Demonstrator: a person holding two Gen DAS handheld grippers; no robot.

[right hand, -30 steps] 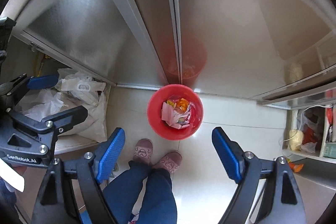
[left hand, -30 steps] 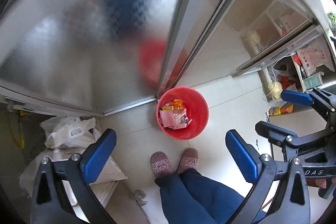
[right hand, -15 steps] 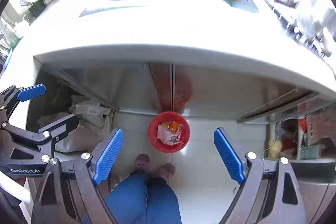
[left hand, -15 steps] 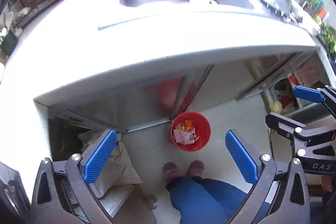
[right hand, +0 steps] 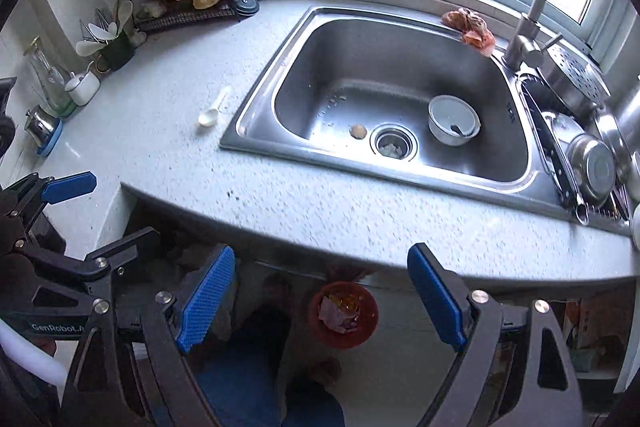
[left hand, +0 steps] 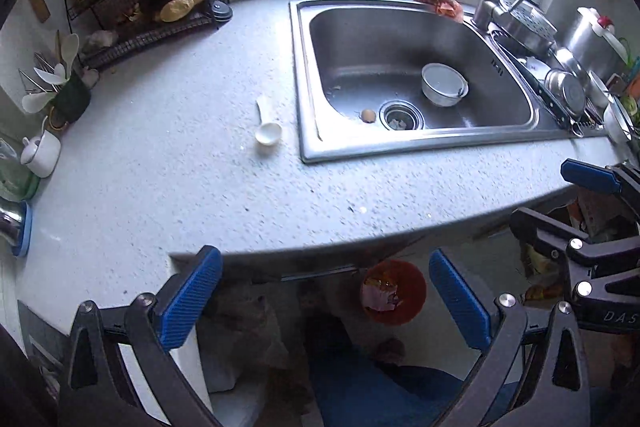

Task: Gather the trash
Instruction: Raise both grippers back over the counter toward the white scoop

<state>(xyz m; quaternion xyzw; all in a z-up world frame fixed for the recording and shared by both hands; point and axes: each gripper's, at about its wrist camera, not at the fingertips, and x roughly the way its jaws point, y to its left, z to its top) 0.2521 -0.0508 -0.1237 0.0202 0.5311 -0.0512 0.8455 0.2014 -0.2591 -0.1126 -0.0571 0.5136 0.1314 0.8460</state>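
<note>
Stood at a speckled grey countertop [left hand: 168, 187] under a window. Lay left of the steel sink [left hand: 304, 147]: a white plastic spoon [left hand: 267, 131]. Sat in the basin: eggshell [left hand: 368, 115], white bowl [left hand: 444, 85]. Hung wide apart and empty: left gripper [left hand: 326, 301], right gripper [right hand: 318, 291]. Rested on the floor below: red trash bin [right hand: 343, 315], wrappers inside.

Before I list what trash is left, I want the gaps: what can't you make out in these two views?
- Contents of the red plastic bin, both views: dim, small; only crumpled wrappers.
- Small brown lump by the steel sink's drain: too small to identify.
- Open cupboard under the counter, left wrist view: hidden by the right gripper.
</note>
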